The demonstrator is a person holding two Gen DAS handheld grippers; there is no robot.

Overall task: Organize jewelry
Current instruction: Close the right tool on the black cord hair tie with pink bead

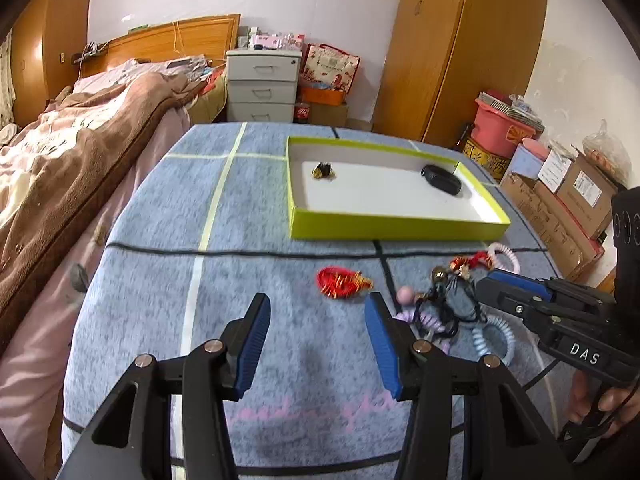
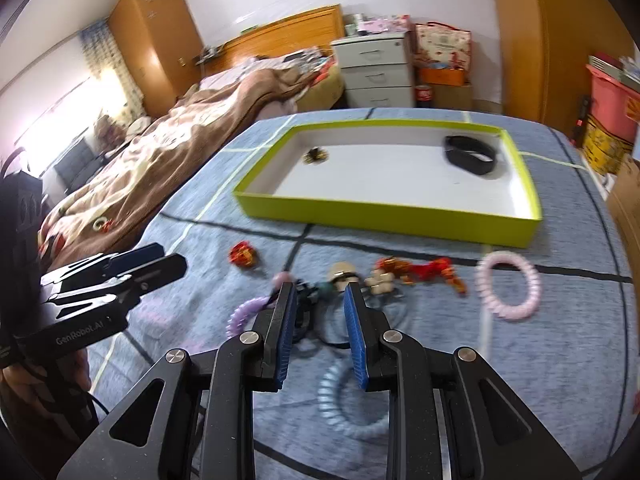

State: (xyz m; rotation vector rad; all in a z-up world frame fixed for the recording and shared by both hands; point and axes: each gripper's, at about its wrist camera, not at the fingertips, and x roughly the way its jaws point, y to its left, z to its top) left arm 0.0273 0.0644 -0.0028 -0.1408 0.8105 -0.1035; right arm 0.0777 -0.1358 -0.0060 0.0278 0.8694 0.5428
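A yellow-green tray (image 1: 384, 228) (image 2: 360, 210) lies on the blue cloth and holds a black band (image 1: 440, 179) (image 2: 470, 156) and a small gold-and-black trinket (image 1: 323, 170) (image 2: 315, 155). In front of it lies a heap of jewelry: a red cord bracelet (image 1: 340, 282) (image 2: 243, 255), a dark tangled necklace (image 1: 448, 304) (image 2: 316, 312), a pink coil ring (image 2: 508, 286), a pale blue coil (image 2: 344, 400) and a purple coil (image 2: 244, 312). My left gripper (image 1: 316, 308) is open and empty, left of the heap. My right gripper (image 2: 320, 300) is part open over the dark necklace.
A bed with a brown blanket (image 1: 80, 152) runs along the left of the table. White drawers (image 1: 262, 84) and a wooden wardrobe (image 1: 460, 48) stand behind. Boxes and a pink bin (image 1: 500, 128) are stacked at the right.
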